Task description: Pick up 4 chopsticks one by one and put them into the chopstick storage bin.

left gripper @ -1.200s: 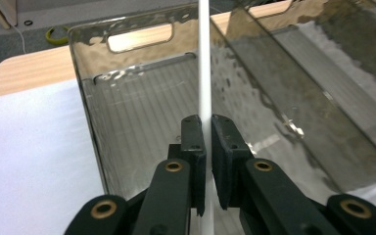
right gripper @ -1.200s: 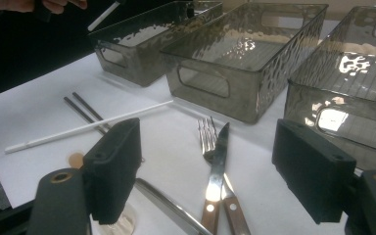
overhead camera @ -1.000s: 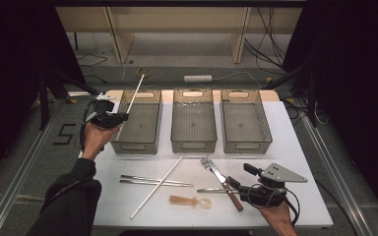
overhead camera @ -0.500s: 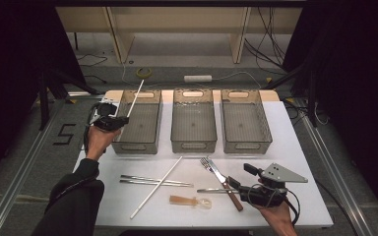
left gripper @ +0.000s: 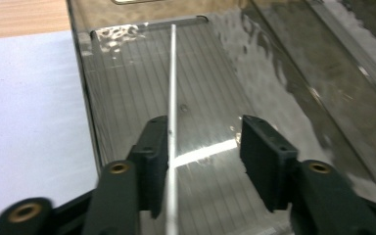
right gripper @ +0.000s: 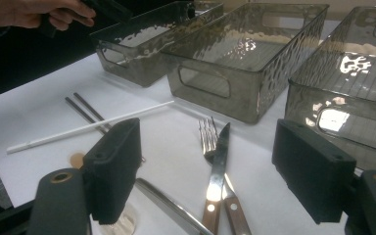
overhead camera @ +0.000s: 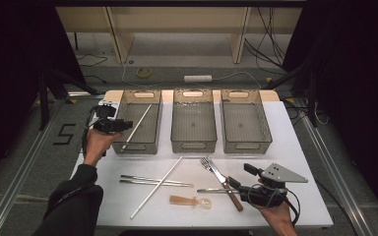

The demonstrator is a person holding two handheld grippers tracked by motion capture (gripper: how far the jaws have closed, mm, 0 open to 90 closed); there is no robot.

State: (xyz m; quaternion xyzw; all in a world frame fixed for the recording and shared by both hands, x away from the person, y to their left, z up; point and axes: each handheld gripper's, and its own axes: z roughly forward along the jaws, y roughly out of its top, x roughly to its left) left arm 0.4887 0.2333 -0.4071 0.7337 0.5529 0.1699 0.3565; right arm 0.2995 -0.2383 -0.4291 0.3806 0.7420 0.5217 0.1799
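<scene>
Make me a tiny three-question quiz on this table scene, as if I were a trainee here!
1. True or false: the white stick by the left hand-held gripper lies in the middle bin.
2. How many grey bins stand in a row?
3. The right hand-held gripper is: A) open, B) shut on the fork.

Key:
1. False; it lies in the left bin.
2. Three.
3. A.

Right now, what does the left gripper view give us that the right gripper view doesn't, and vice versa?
Left gripper view alone: the white stick lying in the left bin, beside one of the open left gripper's pads. Right gripper view alone: fork, knife, dark chopsticks, a second white stick on the table, and the other two bins. Both show the left bin and the white table.
</scene>
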